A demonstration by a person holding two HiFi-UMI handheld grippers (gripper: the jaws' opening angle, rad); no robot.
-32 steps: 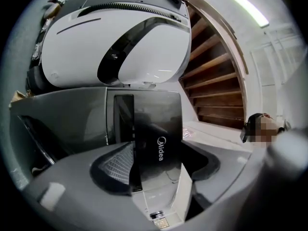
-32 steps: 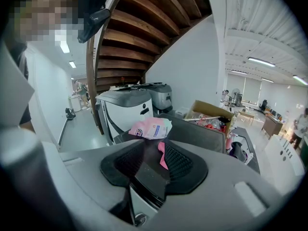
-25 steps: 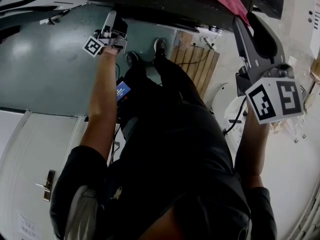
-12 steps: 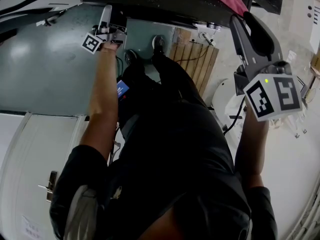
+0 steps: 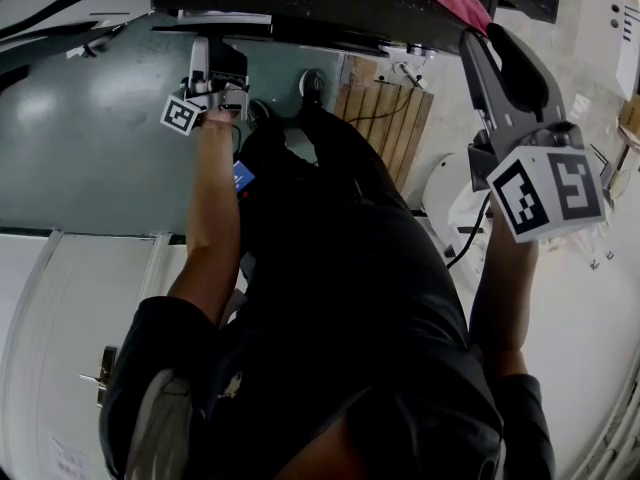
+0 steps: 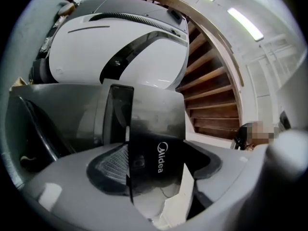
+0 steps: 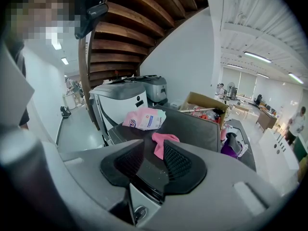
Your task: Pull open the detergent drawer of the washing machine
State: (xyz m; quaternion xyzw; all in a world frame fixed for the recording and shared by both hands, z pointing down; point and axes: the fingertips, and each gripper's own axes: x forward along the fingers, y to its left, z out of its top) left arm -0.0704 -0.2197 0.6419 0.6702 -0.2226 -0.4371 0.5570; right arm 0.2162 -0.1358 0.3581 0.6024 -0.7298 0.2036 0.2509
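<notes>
The washing machine (image 5: 320, 8) is the dark body along the top of the head view. Its detergent drawer (image 5: 224, 17) sticks out a little and shows as a pale strip. My left gripper (image 5: 212, 58) reaches up to it. In the left gripper view the left gripper (image 6: 155, 163) is shut on the drawer's dark front panel (image 6: 156, 129), which bears a Midea logo. The drawer's white inside (image 6: 174, 205) shows below it. My right gripper (image 5: 502, 53) is held up at the right, away from the machine. The right gripper (image 7: 155, 161) has a narrow gap between its pads and holds nothing.
A pink cloth (image 7: 161, 143) and a pink detergent bag (image 7: 144, 119) lie on the machine's dark top (image 7: 192, 124). A cardboard box (image 7: 208, 105) stands behind. A wooden pallet (image 5: 388, 128) and a white round appliance (image 5: 448, 208) are on the floor. A wooden staircase (image 6: 211, 90) rises nearby.
My left gripper has drawn back toward me with the drawer front in it, and the drawer's pale strip now shows out of the machine. The right gripper has hardly moved.
</notes>
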